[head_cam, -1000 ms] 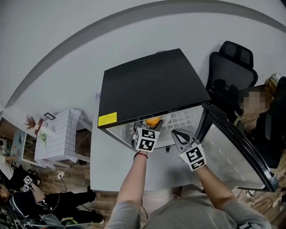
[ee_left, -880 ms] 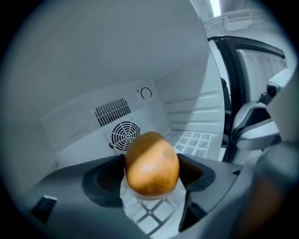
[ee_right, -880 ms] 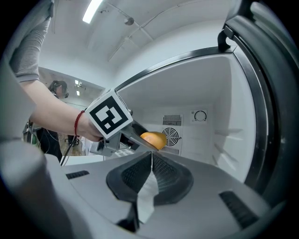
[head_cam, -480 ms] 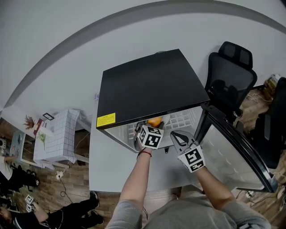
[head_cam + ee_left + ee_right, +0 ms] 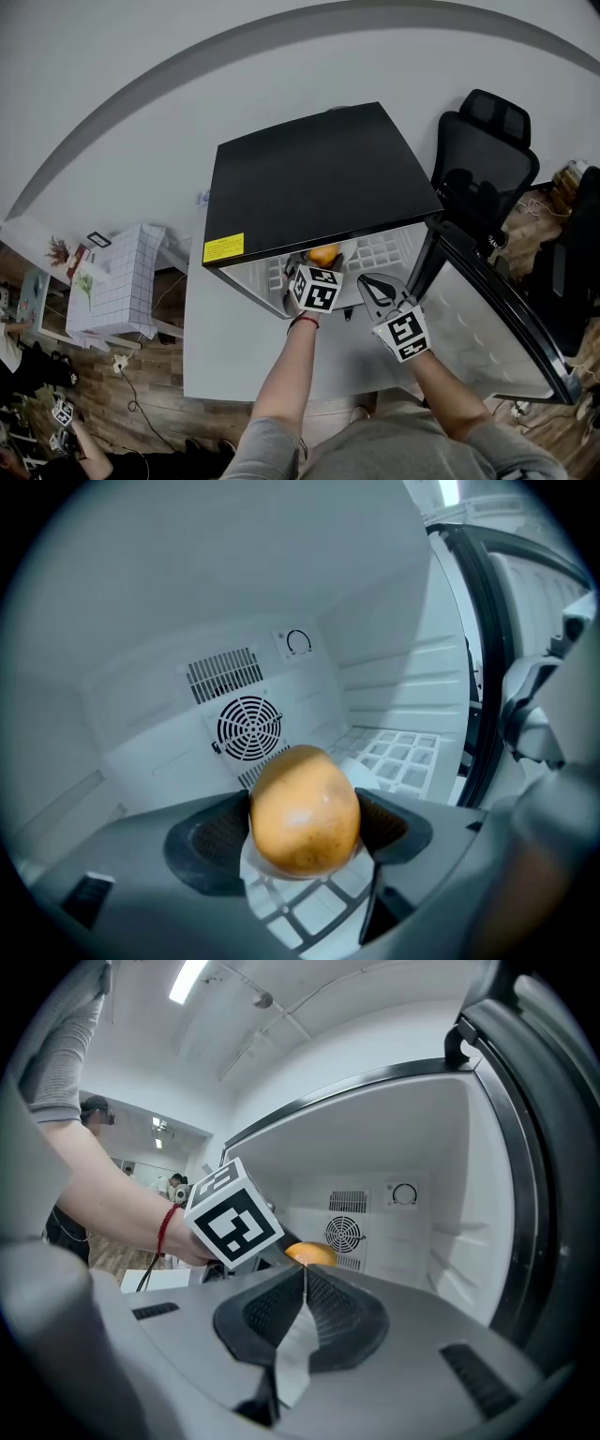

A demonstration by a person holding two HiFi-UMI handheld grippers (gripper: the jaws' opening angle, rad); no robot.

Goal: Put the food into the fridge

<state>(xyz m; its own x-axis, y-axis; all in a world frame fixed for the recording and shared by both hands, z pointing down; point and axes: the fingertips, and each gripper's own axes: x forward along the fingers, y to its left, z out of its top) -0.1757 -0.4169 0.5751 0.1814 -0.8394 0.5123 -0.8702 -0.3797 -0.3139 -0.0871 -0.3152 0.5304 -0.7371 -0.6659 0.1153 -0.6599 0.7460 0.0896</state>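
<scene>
Grey moulded shell on the left gripper (image 5: 305, 822), with two dark pads (image 5: 220, 836) of fine ribbed grain. It carries a marker cube (image 5: 316, 288): white faces, black square patterns. The right gripper (image 5: 304, 1274) is the same make, grey body with dark ribbed pads, and has a second cube (image 5: 404, 332) with black-and-white squares. Thin red cord (image 5: 165, 1230) round the left wrist. Short grey sleeves (image 5: 258, 455) on both arms, the knit finely ribbed where seen close

An orange fruit (image 5: 305, 810), a black fridge (image 5: 319, 178), white inside.
</scene>
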